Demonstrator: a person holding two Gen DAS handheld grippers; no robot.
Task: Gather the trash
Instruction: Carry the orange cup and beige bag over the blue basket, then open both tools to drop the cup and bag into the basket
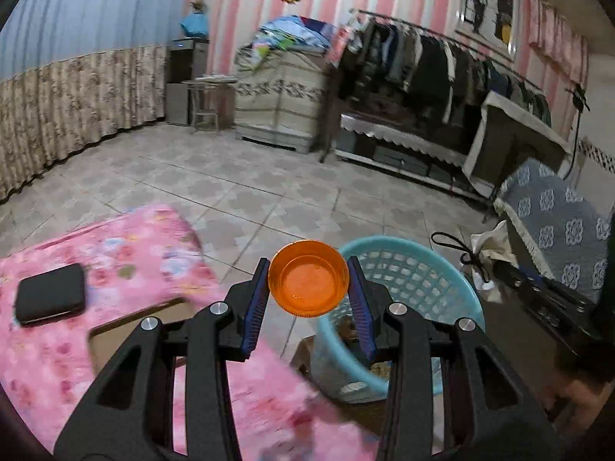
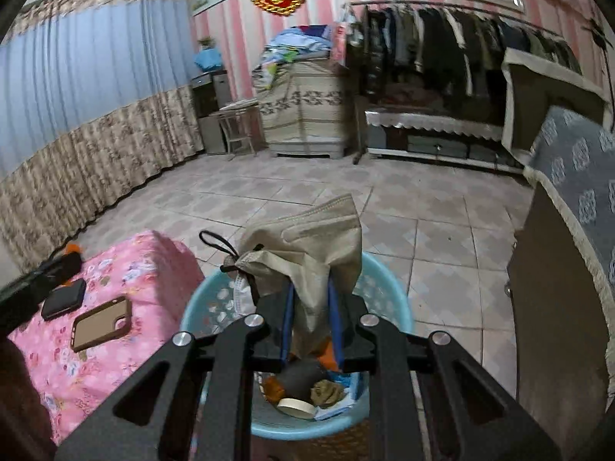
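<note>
Orange cap (image 1: 308,283) clamped in left gripper (image 1: 309,299); right gripper (image 2: 310,320) pinches one beige face mask (image 2: 307,253) above the blue basket (image 2: 388,299).

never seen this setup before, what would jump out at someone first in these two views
The orange cap pinched between the left gripper fingers stands out, held beside the rim of the light blue basket. In the right wrist view, the right gripper grips a beige face mask above that basket, which already holds a tape roll and scraps. The pink floral cloth on the left carries a phone and a black case.
</note>
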